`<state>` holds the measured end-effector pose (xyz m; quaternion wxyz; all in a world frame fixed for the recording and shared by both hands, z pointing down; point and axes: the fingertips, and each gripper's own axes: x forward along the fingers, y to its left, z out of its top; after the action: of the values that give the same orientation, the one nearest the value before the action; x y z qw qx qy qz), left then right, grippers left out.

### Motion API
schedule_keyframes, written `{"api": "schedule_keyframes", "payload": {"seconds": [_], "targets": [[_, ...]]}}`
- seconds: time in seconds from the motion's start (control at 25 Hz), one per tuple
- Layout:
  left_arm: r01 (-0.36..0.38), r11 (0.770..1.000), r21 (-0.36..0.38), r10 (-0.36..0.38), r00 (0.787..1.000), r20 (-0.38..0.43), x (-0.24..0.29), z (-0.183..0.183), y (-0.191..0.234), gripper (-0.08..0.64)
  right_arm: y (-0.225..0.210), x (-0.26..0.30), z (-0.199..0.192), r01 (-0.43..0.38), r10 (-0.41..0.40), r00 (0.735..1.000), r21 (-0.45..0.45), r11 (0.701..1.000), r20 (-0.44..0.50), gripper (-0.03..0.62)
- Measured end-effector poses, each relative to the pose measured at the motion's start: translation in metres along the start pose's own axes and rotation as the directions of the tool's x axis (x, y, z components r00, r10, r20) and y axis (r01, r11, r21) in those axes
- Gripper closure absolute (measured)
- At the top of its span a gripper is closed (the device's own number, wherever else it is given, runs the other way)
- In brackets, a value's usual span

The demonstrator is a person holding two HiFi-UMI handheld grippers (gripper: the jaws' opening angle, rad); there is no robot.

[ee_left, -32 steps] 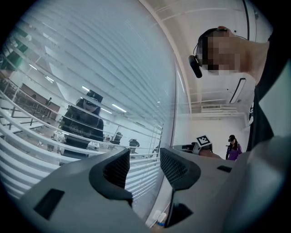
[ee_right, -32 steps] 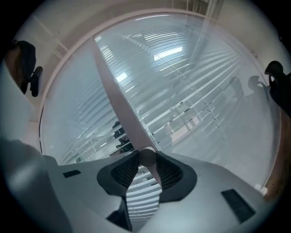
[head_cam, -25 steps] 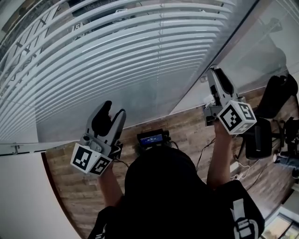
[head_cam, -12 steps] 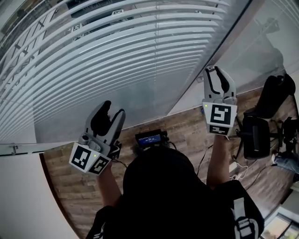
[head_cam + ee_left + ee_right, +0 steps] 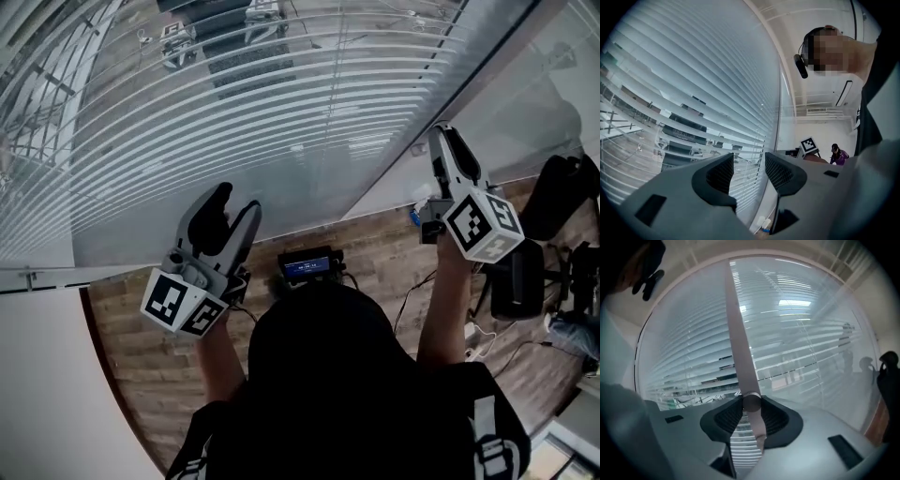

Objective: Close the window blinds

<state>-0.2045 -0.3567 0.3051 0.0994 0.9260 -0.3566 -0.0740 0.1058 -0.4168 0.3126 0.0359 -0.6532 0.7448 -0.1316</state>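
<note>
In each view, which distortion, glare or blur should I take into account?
Head view: wide-angle lens bends the blinds into arcs; daylight behind them leaves the person dark. Left gripper view: black round border, a mosaic patch over a face. Right gripper view: same border; the wand, near the lens, looks thick and blurred; reflections on the glass at right.

Wood plank floor (image 5: 141,366), dark brown, runs along the foot of the glass wall (image 5: 281,202).
On the floor: a small black device with a lit blue screen (image 5: 307,265) sits near the glass, centre. Thin cables (image 5: 412,305) trail from it to the right. A small blue-and-white item (image 5: 414,216) lies right at the foot of the glass. A black boxy case (image 5: 517,281) stands far right, with a black bag (image 5: 558,192) beyond it, closer to the glass. A white plug block (image 5: 473,333) lies just beside the case, on the near side.
</note>
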Motion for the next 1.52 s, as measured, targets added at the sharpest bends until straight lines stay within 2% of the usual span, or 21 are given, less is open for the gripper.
{"api": "schedule_keyframes", "payload": {"seconds": [0.12,0.24,0.36,0.44,0.48,0.56,0.64,0.8,0.84,0.88,0.96,1.04,1.16,1.24,1.32,1.4,1.52], "targets": [[0.001,1.000,-0.001,-0.001,1.000,-0.003,0.000,-0.002,0.000,0.351,-0.001,-0.001,0.000,-0.036,0.034,0.999,0.124,0.992,0.021,0.463],[0.007,1.000,-0.001,-0.007,1.000,-0.003,0.001,-0.003,0.000,0.351,-0.001,0.000,0.001,-0.051,0.047,0.998,0.147,0.988,0.033,0.463],[0.005,1.000,-0.002,-0.005,1.000,-0.005,0.000,-0.004,0.000,0.351,-0.001,-0.001,-0.003,-0.054,0.053,0.998,0.054,0.997,0.026,0.463],[-0.006,1.000,-0.002,0.006,1.000,-0.009,-0.004,-0.005,0.001,0.351,0.001,-0.004,-0.007,-0.007,0.008,1.000,-0.113,0.994,0.006,0.450],[-0.010,1.000,-0.002,0.010,1.000,-0.010,-0.005,-0.006,0.002,0.351,0.002,-0.007,-0.007,0.030,-0.030,1.000,-0.224,0.974,0.003,0.430],[-0.011,1.000,-0.001,0.011,1.000,-0.011,-0.005,-0.007,0.003,0.350,0.006,-0.009,-0.006,0.091,-0.096,0.995,-0.423,0.901,0.008,0.419],[-0.005,1.000,0.001,0.005,1.000,-0.010,-0.003,-0.007,0.003,0.351,0.010,-0.006,-0.007,0.110,-0.124,0.992,-0.541,0.834,0.009,0.419],[0.011,1.000,0.006,-0.011,1.000,-0.003,0.002,-0.002,-0.002,0.350,0.014,-0.003,-0.001,0.139,-0.167,0.986,-0.642,0.754,0.017,0.424],[0.009,1.000,0.007,-0.009,1.000,-0.003,0.001,-0.002,-0.002,0.351,0.014,-0.002,-0.001,0.145,-0.175,0.984,-0.651,0.745,0.018,0.456],[0.007,1.000,0.008,-0.007,1.000,-0.004,0.001,-0.001,-0.001,0.351,0.014,-0.002,-0.001,0.146,-0.178,0.984,-0.650,0.746,0.017,0.460],[0.003,1.000,0.010,-0.003,1.000,-0.002,0.000,-0.001,-0.001,0.351,0.013,-0.002,-0.003,0.139,-0.172,0.985,-0.612,0.779,0.006,0.463],[0.004,1.000,0.013,-0.004,1.000,0.004,0.000,0.000,-0.001,0.351,0.011,-0.003,-0.005,0.123,-0.152,0.988,-0.523,0.844,-0.012,0.463],[0.007,1.000,0.020,-0.007,1.000,0.010,0.000,0.002,-0.001,0.351,0.007,-0.003,-0.008,0.070,-0.083,0.996,-0.297,0.952,-0.032,0.463],[0.010,1.000,0.024,-0.010,1.000,0.014,0.000,0.003,-0.002,0.351,0.005,-0.003,-0.008,0.033,-0.038,0.999,-0.123,0.992,-0.033,0.463],[0.014,1.000,0.025,-0.014,1.000,0.016,0.001,0.005,-0.003,0.350,0.004,-0.004,-0.006,-0.003,0.004,1.000,0.044,0.999,-0.022,0.463],[0.016,0.999,0.028,-0.016,1.000,0.014,0.003,0.006,-0.004,0.350,0.003,-0.004,-0.004,-0.041,0.043,0.999,0.184,0.982,-0.006,0.463],[-0.001,0.998,0.058,0.000,1.000,0.020,0.008,0.012,0.001,0.350,0.003,-0.003,-0.004,-0.073,0.073,0.997,0.277,0.958,0.010,0.463]]}}
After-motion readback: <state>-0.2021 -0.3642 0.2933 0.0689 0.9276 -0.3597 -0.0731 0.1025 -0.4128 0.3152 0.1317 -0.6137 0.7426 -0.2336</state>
